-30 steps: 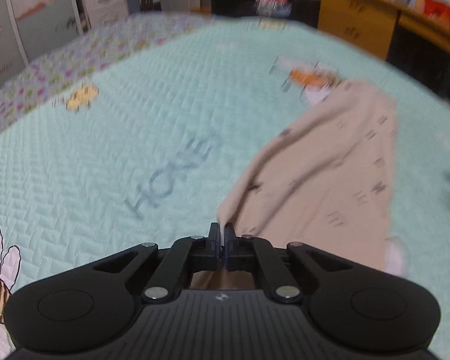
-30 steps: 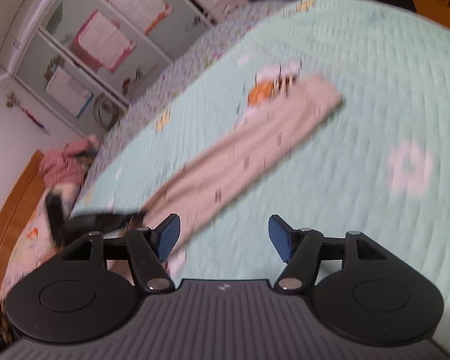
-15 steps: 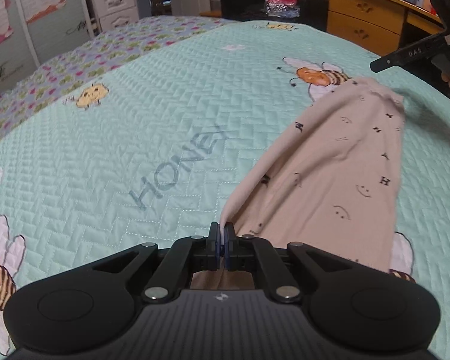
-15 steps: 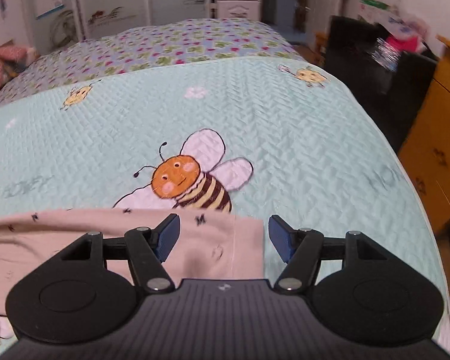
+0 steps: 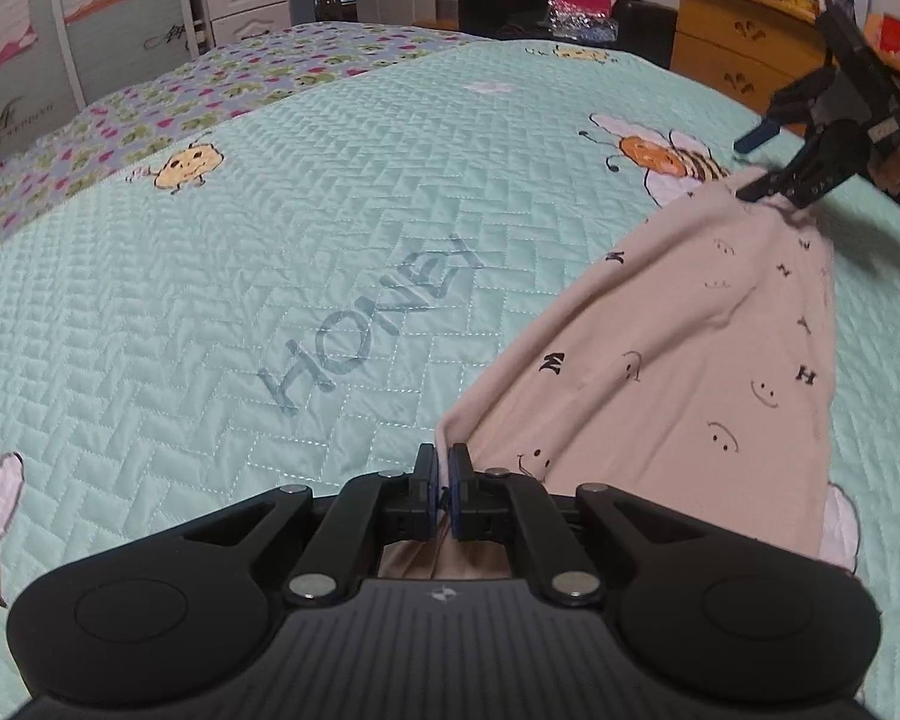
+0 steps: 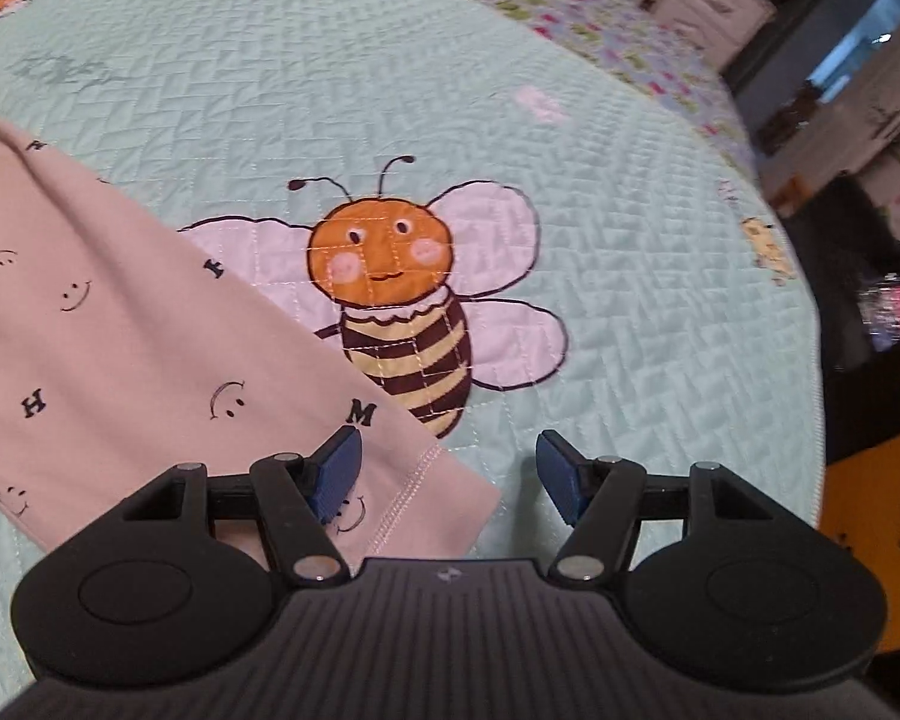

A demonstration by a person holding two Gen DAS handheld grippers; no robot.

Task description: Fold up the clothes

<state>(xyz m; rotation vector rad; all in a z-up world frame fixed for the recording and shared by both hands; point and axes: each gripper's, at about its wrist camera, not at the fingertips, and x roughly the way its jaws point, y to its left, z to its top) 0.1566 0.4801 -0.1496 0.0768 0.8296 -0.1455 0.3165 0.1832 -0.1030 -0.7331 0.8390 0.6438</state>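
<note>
A mint-green quilted bedspread (image 5: 222, 324) printed with cartoon bees covers the bed, and a long pale-pink soft knit garment with smiley faces and letters (image 5: 678, 372) lies stretched across it. The left tool (image 5: 441, 489) is clamped on one end's edge; the right tool (image 6: 444, 468) hangs spread apart over the stitched hem (image 6: 408, 498), perhaps touching it. The cloth looks light, limp and likely to sag, so corners and hems are the best holds.

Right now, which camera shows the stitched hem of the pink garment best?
The right wrist view: the hem lies close and sharp, between the open right gripper fingers. The left wrist view shows only that far end, partly hidden behind the right gripper.
</note>
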